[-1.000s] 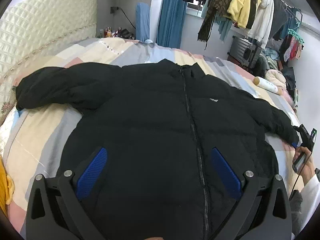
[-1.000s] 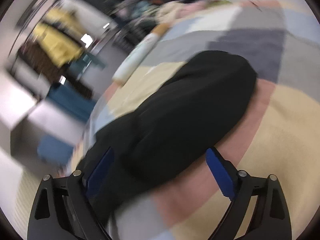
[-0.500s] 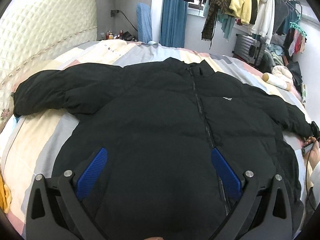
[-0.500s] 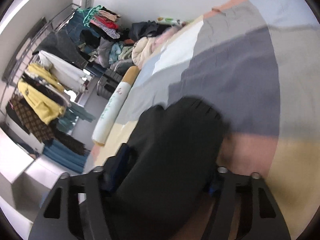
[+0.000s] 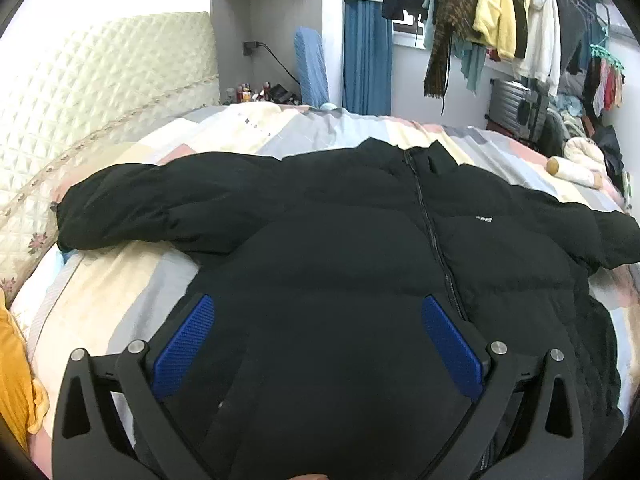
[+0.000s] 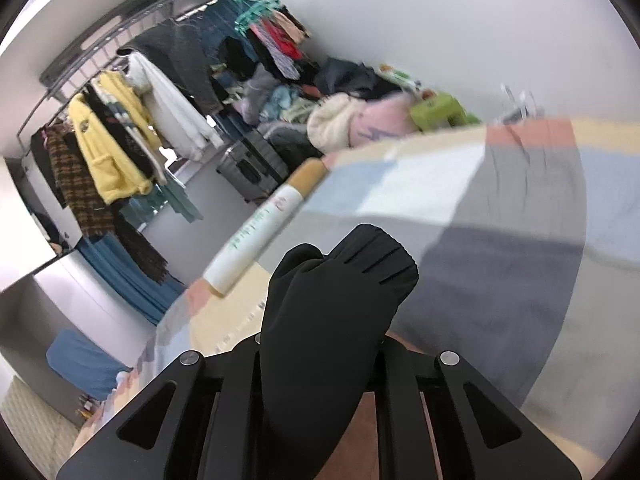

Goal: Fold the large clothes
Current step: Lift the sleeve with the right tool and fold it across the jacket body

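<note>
A large black puffer jacket lies front up on the bed, zipped, both sleeves spread out to the sides. My left gripper is open and empty, hovering over the jacket's lower front near the hem. My right gripper is shut on the jacket's right sleeve cuff, holding it lifted above the bedspread; its blue pads are hidden by the fabric.
The patchwork bedspread covers the bed, with a quilted headboard on the left. A long cylindrical pillow lies at the bed's far edge. A clothes rack and suitcase stand beyond. Yellow cloth sits at far left.
My right gripper closed on the sleeve cuff and lifted it off the bed. My left gripper drifted left and lower over the jacket, staying open.
</note>
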